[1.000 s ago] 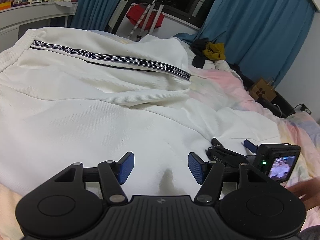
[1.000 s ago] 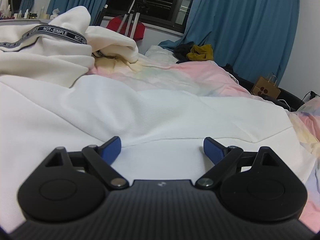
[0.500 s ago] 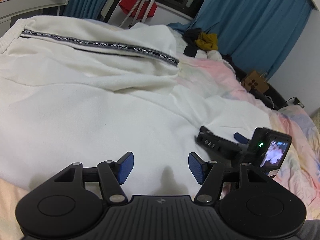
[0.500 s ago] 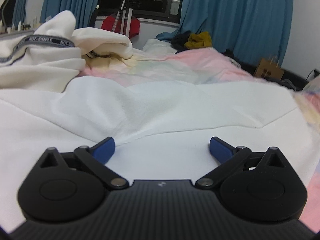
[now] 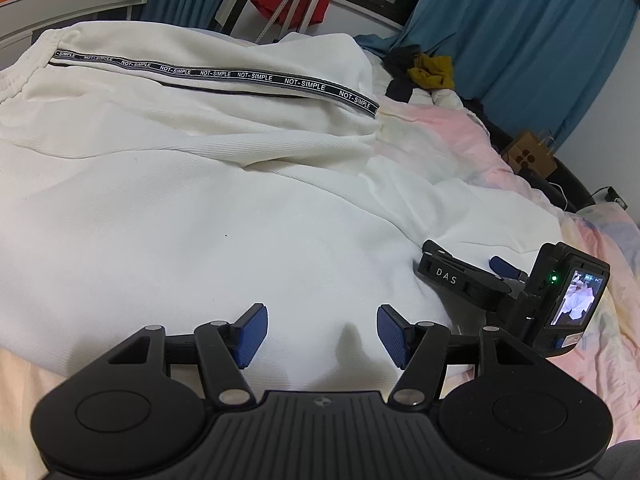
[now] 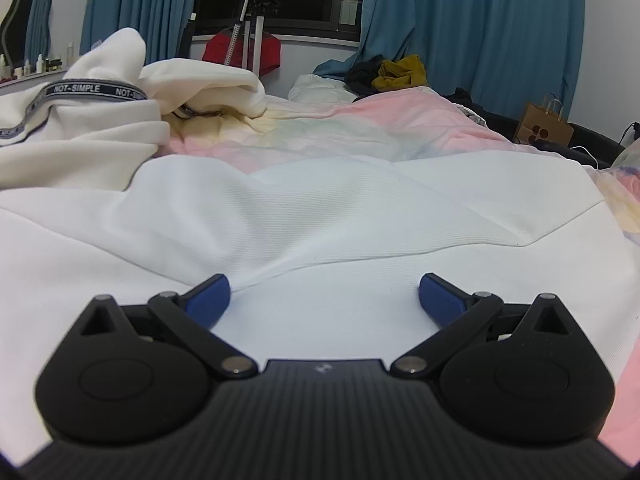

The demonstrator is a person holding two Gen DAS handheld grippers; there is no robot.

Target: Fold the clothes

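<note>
A white ribbed garment (image 5: 200,216) lies spread over the bed, with a black lettered stripe (image 5: 248,78) running along a raised fold at the back. My left gripper (image 5: 318,334) hovers low over its near part, open, blue pads apart with only flat cloth below. The right gripper (image 5: 472,276) shows in the left wrist view at the right, resting low on the same cloth. In the right wrist view that garment (image 6: 320,216) fills the foreground, and my right gripper (image 6: 324,300) stands wide open over a crease, nothing pinched.
A pink pastel bedspread (image 6: 360,128) lies under the garment. Dark and mustard clothes (image 6: 396,72) are heaped at the bed's far end. Blue curtains (image 6: 460,20), a red bag on a stand (image 6: 240,54), a paper bag (image 6: 544,128) and a shelf (image 5: 72,4) ring the bed.
The right gripper's jaws have spread wider and its view has rolled level. The left gripper's view shifted slightly; its jaws stayed the same.
</note>
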